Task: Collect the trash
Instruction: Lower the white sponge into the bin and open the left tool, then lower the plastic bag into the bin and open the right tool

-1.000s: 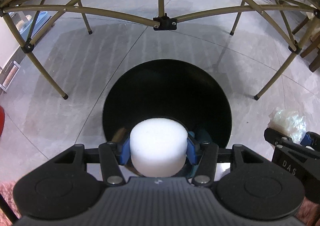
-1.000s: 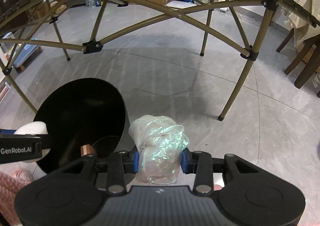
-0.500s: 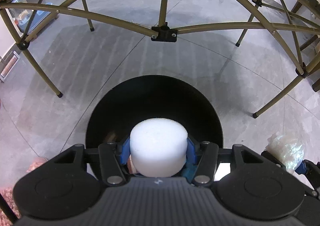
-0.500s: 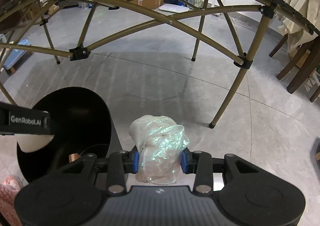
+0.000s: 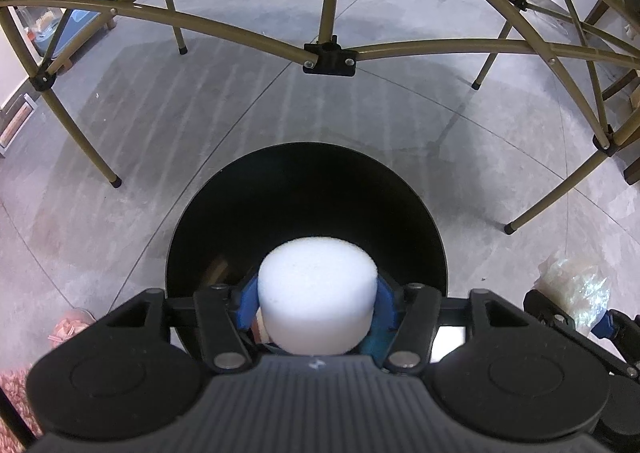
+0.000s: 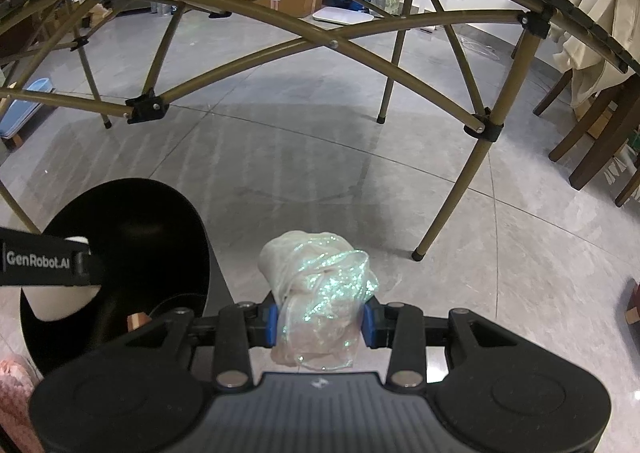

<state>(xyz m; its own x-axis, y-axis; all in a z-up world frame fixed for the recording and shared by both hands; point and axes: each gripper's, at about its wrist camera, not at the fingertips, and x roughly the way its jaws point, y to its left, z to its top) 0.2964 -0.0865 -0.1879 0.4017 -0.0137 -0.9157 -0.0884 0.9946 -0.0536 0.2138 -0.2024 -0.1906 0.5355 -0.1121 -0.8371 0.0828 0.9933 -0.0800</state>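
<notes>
My left gripper is shut on a white foam cylinder and holds it over the near rim of a round black bin on the floor. A small brown item lies inside the bin. My right gripper is shut on a crumpled iridescent plastic wrapper, held to the right of the bin and outside it. The left gripper with the foam shows at the left of the right wrist view. The wrapper shows at the right of the left wrist view.
A folding table's tan metal frame arches over the grey tiled floor, with legs to the right of the bin and a leg to the left. Wooden chairs stand at far right. Pink fabric lies at lower left.
Both grippers have shifted over the second while keeping their loads. In the left view the bin slid lower and the foam sits over its near rim. The right gripper rose slightly.
</notes>
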